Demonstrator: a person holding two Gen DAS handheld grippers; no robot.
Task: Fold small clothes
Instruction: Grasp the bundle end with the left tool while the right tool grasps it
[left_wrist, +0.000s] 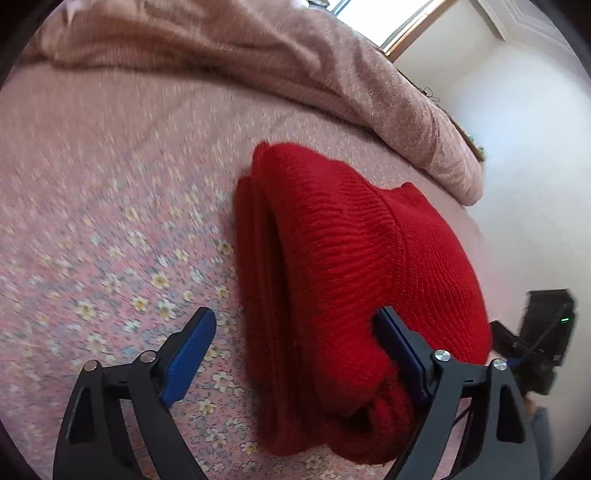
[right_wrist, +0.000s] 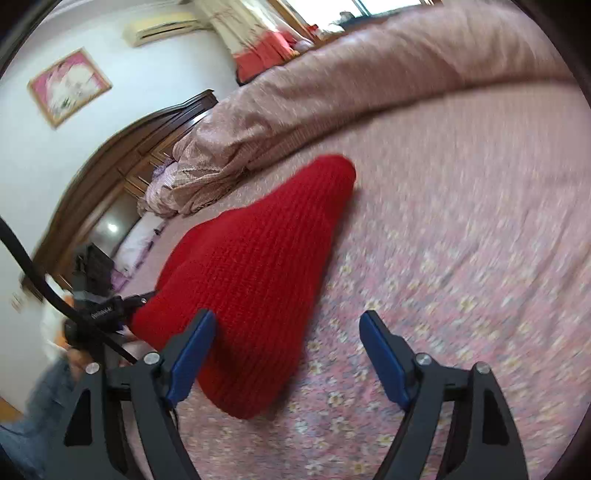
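Note:
A red knitted garment (left_wrist: 343, 258) lies folded in a thick bundle on the pink floral bed sheet (left_wrist: 110, 221). My left gripper (left_wrist: 295, 317) is open; the near end of the bundle lies between its blue pads, and the right pad (left_wrist: 399, 343) touches the knit. In the right wrist view the same red garment (right_wrist: 258, 266) lies left of centre. My right gripper (right_wrist: 288, 321) is open; its left pad (right_wrist: 192, 354) is against the garment's near edge and its right pad (right_wrist: 384, 358) is over bare sheet.
A rumpled pink duvet (left_wrist: 295, 55) lies along the far side of the bed, also in the right wrist view (right_wrist: 369, 74). A dark wooden headboard (right_wrist: 122, 155) and pillows stand at the left. The other gripper's black body (right_wrist: 99, 314) shows behind the garment.

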